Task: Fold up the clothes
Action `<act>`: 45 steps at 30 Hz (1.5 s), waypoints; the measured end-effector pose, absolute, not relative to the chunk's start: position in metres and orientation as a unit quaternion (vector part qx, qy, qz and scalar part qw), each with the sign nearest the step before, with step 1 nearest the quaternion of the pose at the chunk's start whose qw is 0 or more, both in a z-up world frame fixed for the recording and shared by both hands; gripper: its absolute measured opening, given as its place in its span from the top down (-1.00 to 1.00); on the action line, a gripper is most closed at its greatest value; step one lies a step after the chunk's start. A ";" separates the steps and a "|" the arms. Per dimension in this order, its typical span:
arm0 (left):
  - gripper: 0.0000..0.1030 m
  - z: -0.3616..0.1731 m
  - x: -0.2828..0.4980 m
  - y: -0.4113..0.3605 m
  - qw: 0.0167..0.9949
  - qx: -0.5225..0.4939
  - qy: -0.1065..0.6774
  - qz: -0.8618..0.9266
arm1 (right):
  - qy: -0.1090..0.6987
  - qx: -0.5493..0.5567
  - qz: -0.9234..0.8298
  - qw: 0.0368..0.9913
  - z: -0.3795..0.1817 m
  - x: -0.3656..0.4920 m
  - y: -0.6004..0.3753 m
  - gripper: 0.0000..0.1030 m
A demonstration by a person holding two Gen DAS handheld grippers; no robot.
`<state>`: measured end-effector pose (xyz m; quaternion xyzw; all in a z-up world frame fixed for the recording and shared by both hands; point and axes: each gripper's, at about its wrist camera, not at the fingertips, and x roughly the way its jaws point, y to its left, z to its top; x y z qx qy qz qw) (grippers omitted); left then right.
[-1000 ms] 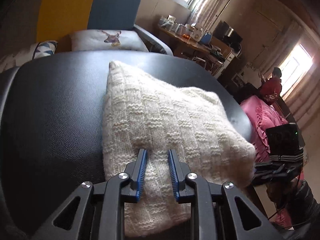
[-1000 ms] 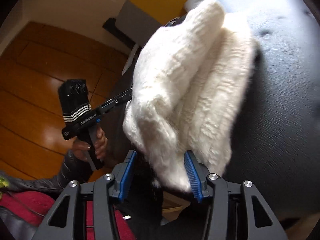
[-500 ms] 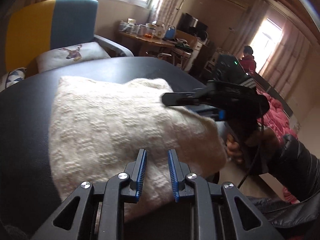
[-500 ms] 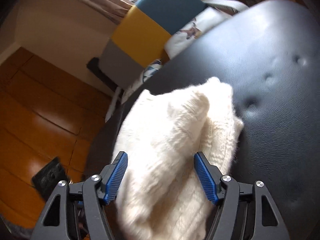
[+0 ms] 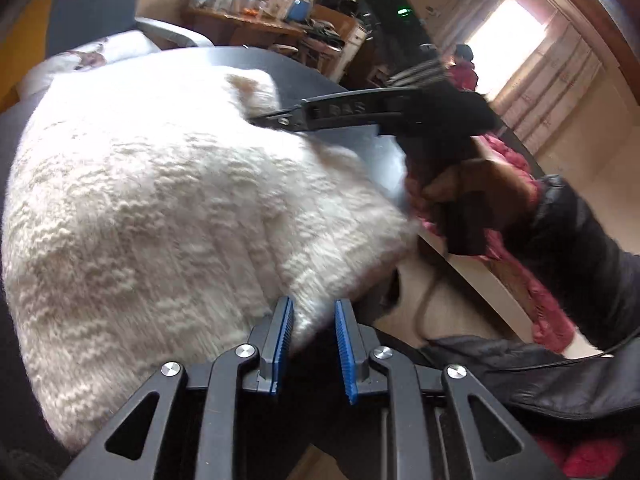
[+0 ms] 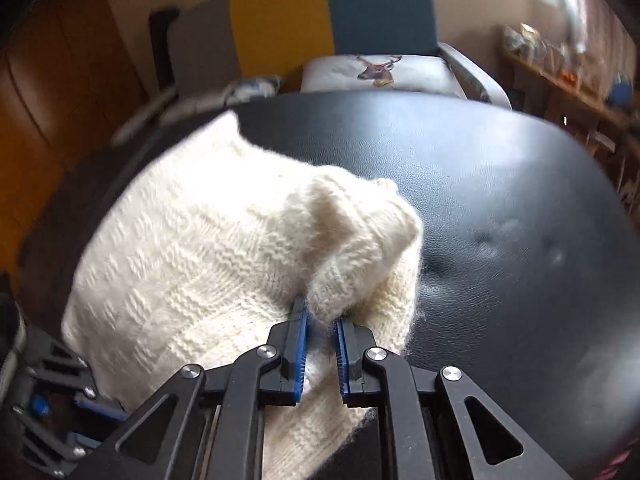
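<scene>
A cream knitted sweater (image 6: 192, 256) lies bunched on a black padded leather top (image 6: 500, 200). My right gripper (image 6: 322, 340) is shut on a raised fold of the knit near the sweater's right edge. In the left wrist view, that same gripper (image 5: 276, 120) reaches in over the sweater (image 5: 140, 208), held by a hand (image 5: 472, 188) in a black sleeve. My left gripper (image 5: 310, 344) holds the sweater's near edge between narrowly spaced fingers. It also shows at the sweater's lower left corner (image 6: 94, 408).
A chair with a yellow and blue back (image 6: 328, 12) and a deer cushion (image 6: 376, 68) stands behind the top. A cluttered wooden desk (image 5: 256, 20) is at the back. A person in red (image 5: 464, 64) sits near the window. Pink cloth (image 5: 552, 312) lies to the right.
My right gripper, open around the sweater half a second ago, has shut on a fold of it. The left view has swung closer over the sweater's near edge.
</scene>
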<state>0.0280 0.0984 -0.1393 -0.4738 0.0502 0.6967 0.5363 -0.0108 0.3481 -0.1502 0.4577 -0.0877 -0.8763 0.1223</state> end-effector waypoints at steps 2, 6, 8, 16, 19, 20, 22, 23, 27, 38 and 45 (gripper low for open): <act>0.61 -0.127 0.027 0.098 0.552 -0.472 0.044 0.686 | -0.127 0.452 -0.873 0.132 -0.154 -0.010 0.361 0.75; 0.61 -0.107 0.015 0.108 0.554 -0.448 0.002 0.702 | -0.187 0.443 -0.864 0.147 -0.165 -0.019 0.373 0.72; 0.61 -0.110 0.013 0.126 0.551 -0.449 0.006 0.704 | -0.198 0.444 -0.861 0.152 -0.167 -0.024 0.374 0.71; 0.61 -0.149 0.041 0.169 0.559 -0.467 0.047 0.684 | -0.148 0.411 -0.879 0.193 -0.099 -0.017 0.358 0.60; 0.61 -0.149 0.044 0.169 0.555 -0.468 0.047 0.687 | -0.112 0.409 -0.881 0.210 -0.091 -0.031 0.338 0.59; 0.61 -0.149 0.046 0.169 0.553 -0.468 0.047 0.687 | -0.099 0.410 -0.882 0.212 -0.091 -0.038 0.332 0.59; 0.59 -0.149 0.047 0.167 0.551 -0.470 0.049 0.688 | -0.079 0.421 -0.882 0.197 -0.093 -0.049 0.328 0.59; 0.59 -0.150 0.047 0.166 0.550 -0.473 0.043 0.687 | -0.079 0.428 -0.884 0.170 -0.096 -0.049 0.338 0.60; 0.58 -0.149 0.046 0.163 0.548 -0.475 0.038 0.688 | -0.097 0.432 -0.892 0.091 -0.099 -0.044 0.373 0.57; 0.59 -0.146 0.043 0.157 0.543 -0.477 0.026 0.690 | -0.135 0.459 -0.870 0.115 -0.162 -0.064 0.344 0.59; 0.60 -0.117 0.023 0.091 0.520 -0.473 -0.051 0.710 | -0.168 0.442 -0.873 0.122 -0.150 -0.060 0.352 0.65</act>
